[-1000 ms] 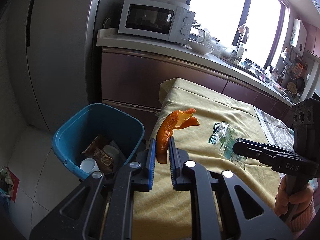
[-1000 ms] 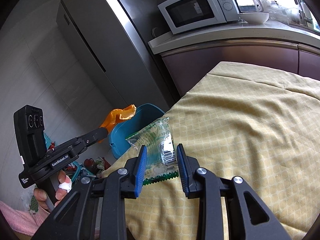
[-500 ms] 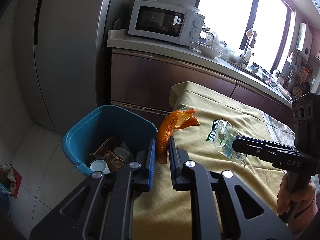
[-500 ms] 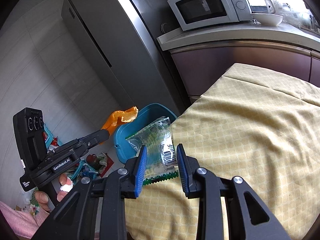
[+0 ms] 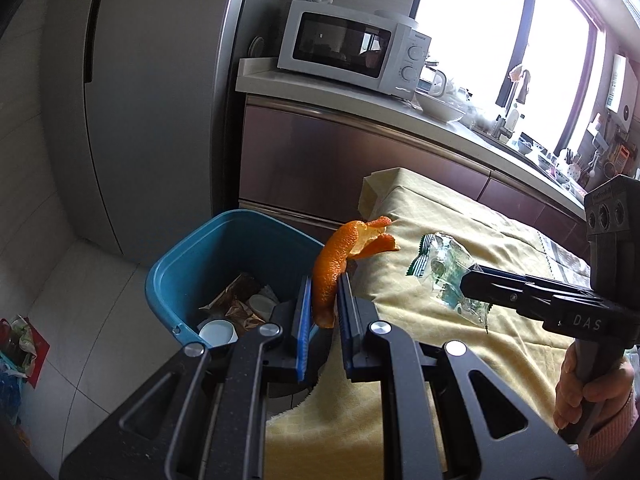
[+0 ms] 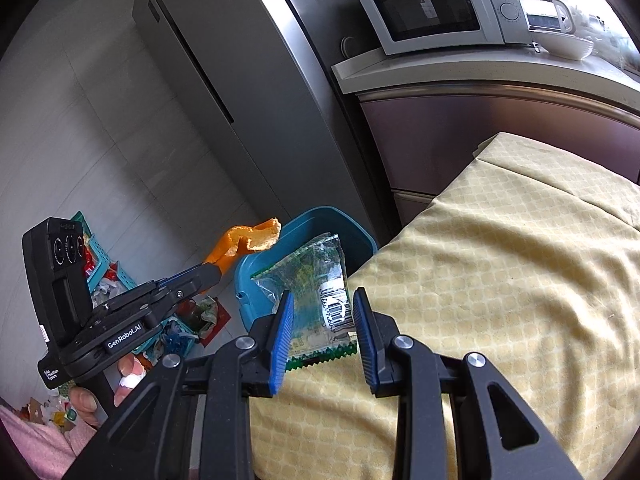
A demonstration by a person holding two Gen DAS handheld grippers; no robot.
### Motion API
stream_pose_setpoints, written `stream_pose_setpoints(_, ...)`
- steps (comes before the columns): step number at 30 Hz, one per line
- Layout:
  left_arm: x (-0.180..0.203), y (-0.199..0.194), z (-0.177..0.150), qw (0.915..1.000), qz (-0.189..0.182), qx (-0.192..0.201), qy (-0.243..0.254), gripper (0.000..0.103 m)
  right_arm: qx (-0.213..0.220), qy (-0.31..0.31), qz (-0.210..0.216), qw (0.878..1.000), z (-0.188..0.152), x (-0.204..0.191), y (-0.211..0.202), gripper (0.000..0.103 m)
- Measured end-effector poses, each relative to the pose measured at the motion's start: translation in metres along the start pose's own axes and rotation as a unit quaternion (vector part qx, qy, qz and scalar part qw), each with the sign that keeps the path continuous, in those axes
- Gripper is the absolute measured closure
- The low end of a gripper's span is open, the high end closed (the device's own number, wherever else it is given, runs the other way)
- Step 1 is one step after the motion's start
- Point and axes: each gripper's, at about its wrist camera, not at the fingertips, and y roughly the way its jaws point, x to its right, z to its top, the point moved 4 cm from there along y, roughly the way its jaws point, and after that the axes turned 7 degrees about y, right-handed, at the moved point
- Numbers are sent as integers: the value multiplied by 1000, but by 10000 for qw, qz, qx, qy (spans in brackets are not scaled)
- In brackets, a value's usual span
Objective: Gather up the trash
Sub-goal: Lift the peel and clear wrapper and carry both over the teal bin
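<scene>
the left gripper (image 5: 322,312) is pinching a light, limp orange peel (image 5: 336,264) by its lower end beside the blue bin (image 5: 172,276), while the right gripper (image 6: 322,322) is clamping a crinkly, slippery plastic wrapper (image 6: 316,276) by its bottom edge above the tablecloth (image 6: 500,280).

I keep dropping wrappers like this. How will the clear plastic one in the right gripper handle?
Probably floppy: the plastic wrapper crumples between the right gripper pads. Likely light, since its free end stands up unsupported. Glossy film may slip.
</scene>
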Motion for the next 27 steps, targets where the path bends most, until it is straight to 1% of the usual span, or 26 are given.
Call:
stream_pose_setpoints(17,-21,3,0,9997,193,-4,-158,90,-172,-226,46,9996,10,-19,20,74)
stream_pose_setpoints(27,-29,8,-3,9993,284,-62,-249,90,-299,-258,50,9992,12,-22,34,74)
